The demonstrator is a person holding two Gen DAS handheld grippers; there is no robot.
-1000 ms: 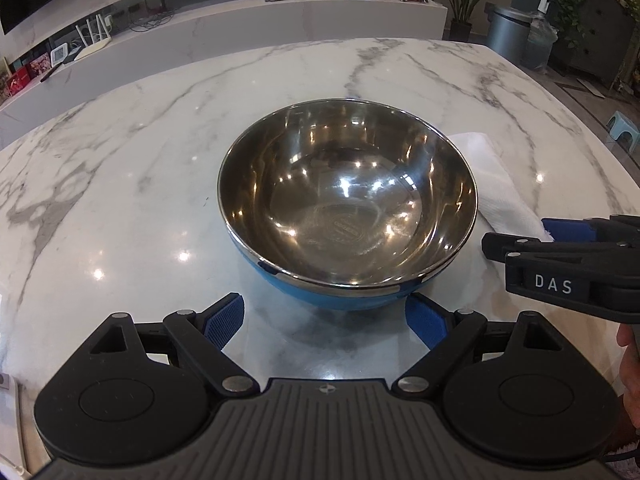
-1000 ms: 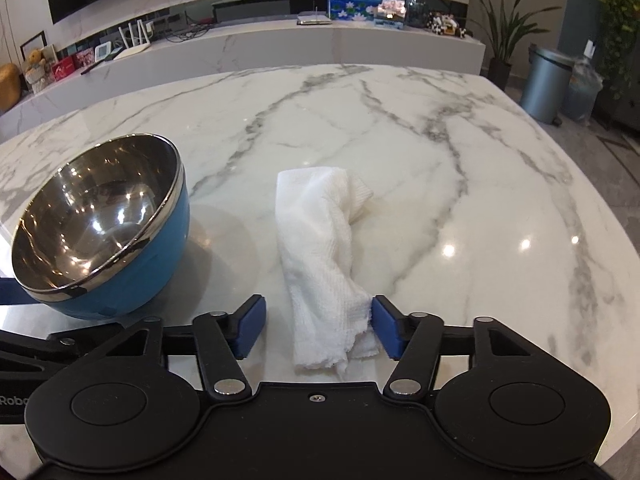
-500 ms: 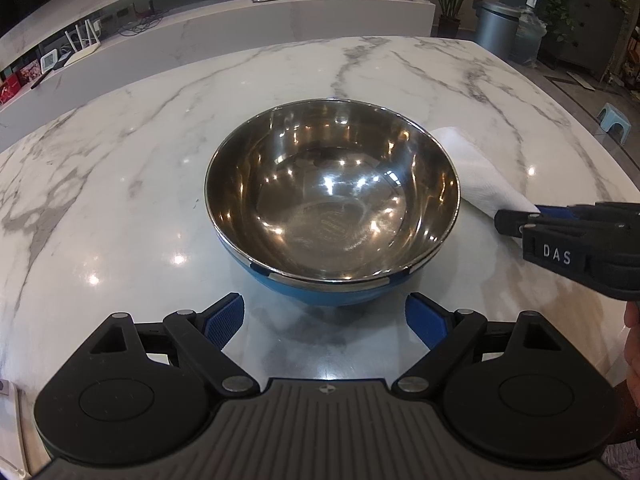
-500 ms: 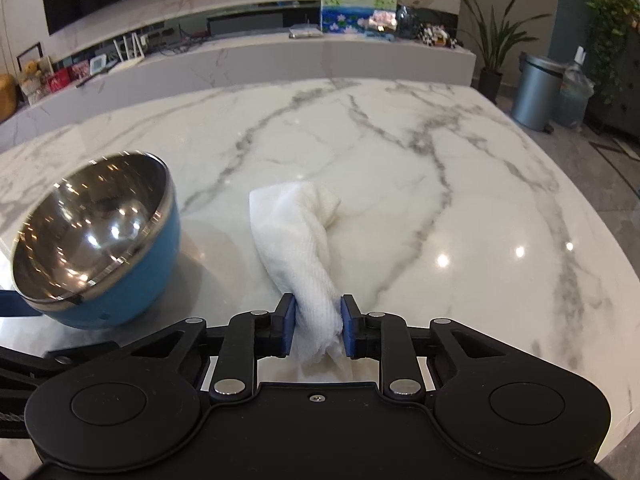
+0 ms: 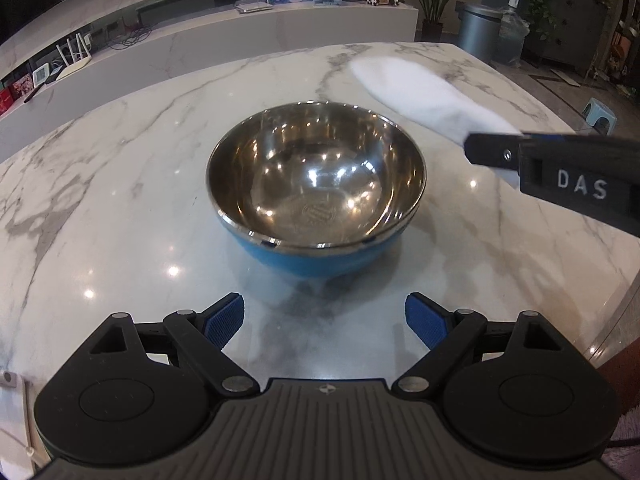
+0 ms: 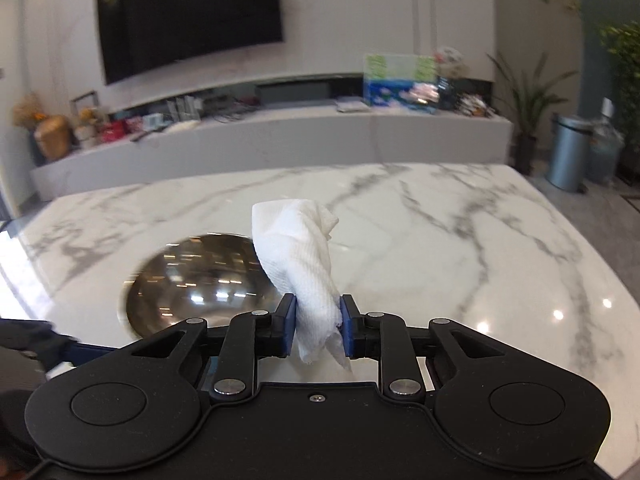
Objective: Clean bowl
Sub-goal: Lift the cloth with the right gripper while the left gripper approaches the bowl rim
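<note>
A steel bowl [image 5: 316, 188] with a blue outside stands upright on the marble table [image 5: 120, 184]. My left gripper [image 5: 324, 322] is open and empty, just in front of the bowl. My right gripper [image 6: 318, 330] is shut on a white paper towel [image 6: 298, 256] and holds it in the air, above and to the right of the bowl [image 6: 200, 276]. In the left wrist view the towel [image 5: 416, 92] sticks out from the right gripper [image 5: 492, 148] beyond the bowl's right rim.
A long white counter [image 6: 280, 136] with clutter runs behind the table. A grey bin [image 6: 568, 152] and plants stand at the far right. The table's right edge [image 5: 616, 312] is close to my left gripper.
My right gripper closed on the paper towel, then lifted it off the table and swung it left toward the bowl. My left gripper drew back slightly, staying open.
</note>
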